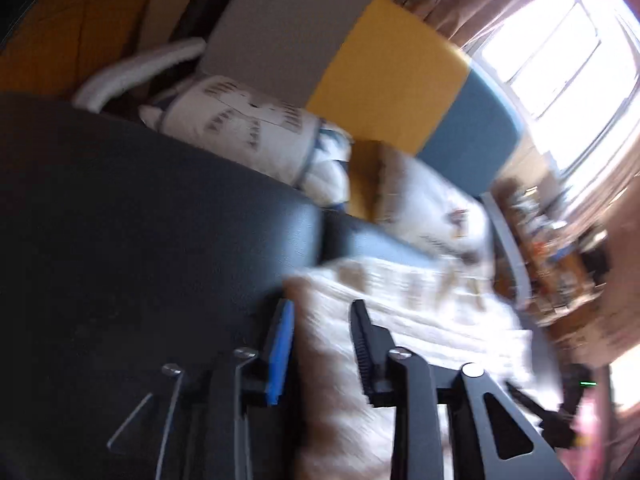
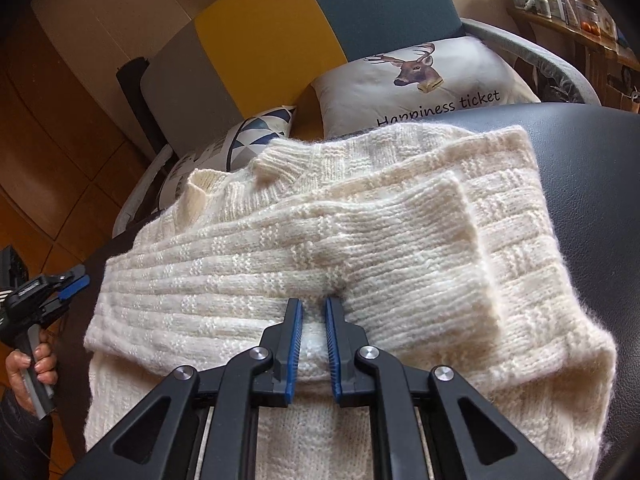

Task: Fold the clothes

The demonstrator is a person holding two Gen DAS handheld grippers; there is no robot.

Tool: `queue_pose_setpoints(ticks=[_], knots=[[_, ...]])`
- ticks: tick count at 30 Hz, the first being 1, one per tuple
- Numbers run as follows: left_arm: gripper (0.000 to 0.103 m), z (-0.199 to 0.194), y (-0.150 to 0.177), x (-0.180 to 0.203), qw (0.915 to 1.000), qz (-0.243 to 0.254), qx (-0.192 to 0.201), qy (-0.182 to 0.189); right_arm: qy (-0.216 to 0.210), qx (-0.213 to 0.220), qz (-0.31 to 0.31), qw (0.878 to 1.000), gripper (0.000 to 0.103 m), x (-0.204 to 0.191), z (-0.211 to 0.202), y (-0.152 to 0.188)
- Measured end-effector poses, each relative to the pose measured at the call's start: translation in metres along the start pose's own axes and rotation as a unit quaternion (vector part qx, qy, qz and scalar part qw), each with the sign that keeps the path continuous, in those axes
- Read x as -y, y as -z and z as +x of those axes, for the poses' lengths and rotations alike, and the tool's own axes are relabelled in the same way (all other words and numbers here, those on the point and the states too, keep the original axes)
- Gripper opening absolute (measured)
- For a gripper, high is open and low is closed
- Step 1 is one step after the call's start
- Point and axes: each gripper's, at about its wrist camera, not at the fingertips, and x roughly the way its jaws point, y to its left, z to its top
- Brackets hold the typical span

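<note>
One sweater (image 2: 320, 240), pinched by right tongs (image 2: 314, 312)

Your left tongs (image 1: 322, 312) are standing apart over the blurred cream sweater (image 1: 420, 312) on the dark bench (image 1: 140, 220), with knit lying between the fingers.
</note>
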Motion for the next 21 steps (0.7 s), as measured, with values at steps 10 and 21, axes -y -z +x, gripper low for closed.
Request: queue_pose_setpoints(ticks=[10,21], knots=[[0.049,-0.002,0.086,-0.019,0.9769,-0.186,-0.052,0.09,-0.004,0.015,0.006,1.0,0.01,0.002,-0.004,0.005],[0.006,0.008,0.093,-0.016,0.9799,-0.198,-0.002,-0.026,0.021,0.016,-0.042,0.999,0.01,-0.009,-0.006,0.009]])
